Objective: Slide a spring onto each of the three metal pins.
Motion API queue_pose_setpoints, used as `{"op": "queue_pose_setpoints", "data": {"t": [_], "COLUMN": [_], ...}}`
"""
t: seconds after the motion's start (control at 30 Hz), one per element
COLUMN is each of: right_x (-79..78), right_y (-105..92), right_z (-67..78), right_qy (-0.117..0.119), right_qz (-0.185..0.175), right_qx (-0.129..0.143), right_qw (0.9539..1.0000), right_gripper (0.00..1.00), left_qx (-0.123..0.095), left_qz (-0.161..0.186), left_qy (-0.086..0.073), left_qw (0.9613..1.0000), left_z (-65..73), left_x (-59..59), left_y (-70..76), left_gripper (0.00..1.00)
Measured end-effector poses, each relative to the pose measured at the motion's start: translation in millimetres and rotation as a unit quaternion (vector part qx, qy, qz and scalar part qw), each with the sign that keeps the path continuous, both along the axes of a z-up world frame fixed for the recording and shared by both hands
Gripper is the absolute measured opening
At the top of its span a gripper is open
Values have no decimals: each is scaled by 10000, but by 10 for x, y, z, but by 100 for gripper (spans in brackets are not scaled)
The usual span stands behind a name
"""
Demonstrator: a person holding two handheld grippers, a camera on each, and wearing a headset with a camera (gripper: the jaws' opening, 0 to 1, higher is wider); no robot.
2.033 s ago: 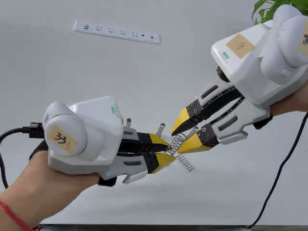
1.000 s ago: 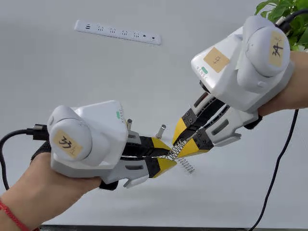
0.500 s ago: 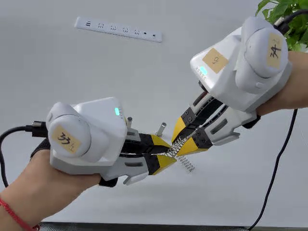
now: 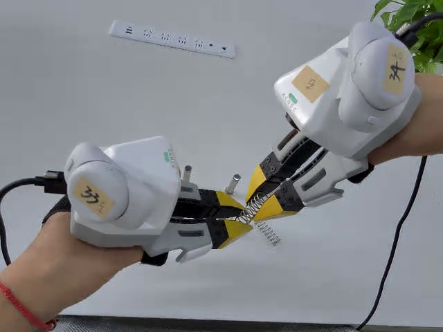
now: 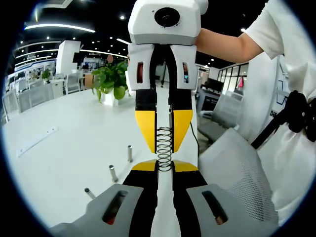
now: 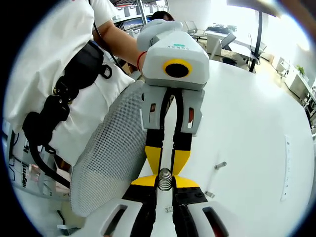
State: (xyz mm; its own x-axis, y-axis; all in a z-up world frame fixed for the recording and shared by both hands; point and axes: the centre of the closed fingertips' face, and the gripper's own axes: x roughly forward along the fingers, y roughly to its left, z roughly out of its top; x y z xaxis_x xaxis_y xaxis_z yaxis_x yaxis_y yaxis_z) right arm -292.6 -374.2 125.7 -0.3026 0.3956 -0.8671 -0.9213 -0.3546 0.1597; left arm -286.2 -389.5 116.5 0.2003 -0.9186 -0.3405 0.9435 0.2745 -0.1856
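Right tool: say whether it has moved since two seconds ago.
Yes. Against the power strip, the right tool has swung its body left, while its tips stay on the spring.

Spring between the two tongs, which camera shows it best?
The left gripper view: the spring stands side-on, coils distinct along its length. The right gripper view shows it end-on, as a ring. The head view shows it small and slanted.
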Motion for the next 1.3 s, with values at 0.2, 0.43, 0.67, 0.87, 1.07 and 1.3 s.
{"op": "queue_pose_setpoints", "data": {"t": [0.2, 0.43, 0.67, 0.87, 1.07, 1.3], "right_x": [10, 2, 7, 59, 164, 389], "right_y": [16, 19, 36, 43, 59, 148], "right_z": [2, 1, 4, 37, 66, 76], "right_qy": [-20, -19, -2, -24, -110, -374], "right_qz": [-23, -14, -86, -207, -356, -665], "right_qx": [36, 37, 56, 111, 118, 153], "right_qw": [10000, 10000, 9999, 9997, 9992, 9970], "right_gripper": [8, 7, 7, 7, 7, 7], "left_qx": [-24, -43, -124, -177, -133, -39], "left_qz": [33, 54, 89, 228, 430, 769], "left_qy": [11, -31, -91, -82, -136, -181], "left_qw": [10000, 10000, 9998, 9996, 9989, 9969], "left_z": [2, 3, 32, 42, 5, -60], "left_x": [5, 1, 7, 36, 83, 152], "left_y": [17, 19, 45, 130, 257, 493], "left_gripper": [7, 7, 8, 10, 17, 29]}}
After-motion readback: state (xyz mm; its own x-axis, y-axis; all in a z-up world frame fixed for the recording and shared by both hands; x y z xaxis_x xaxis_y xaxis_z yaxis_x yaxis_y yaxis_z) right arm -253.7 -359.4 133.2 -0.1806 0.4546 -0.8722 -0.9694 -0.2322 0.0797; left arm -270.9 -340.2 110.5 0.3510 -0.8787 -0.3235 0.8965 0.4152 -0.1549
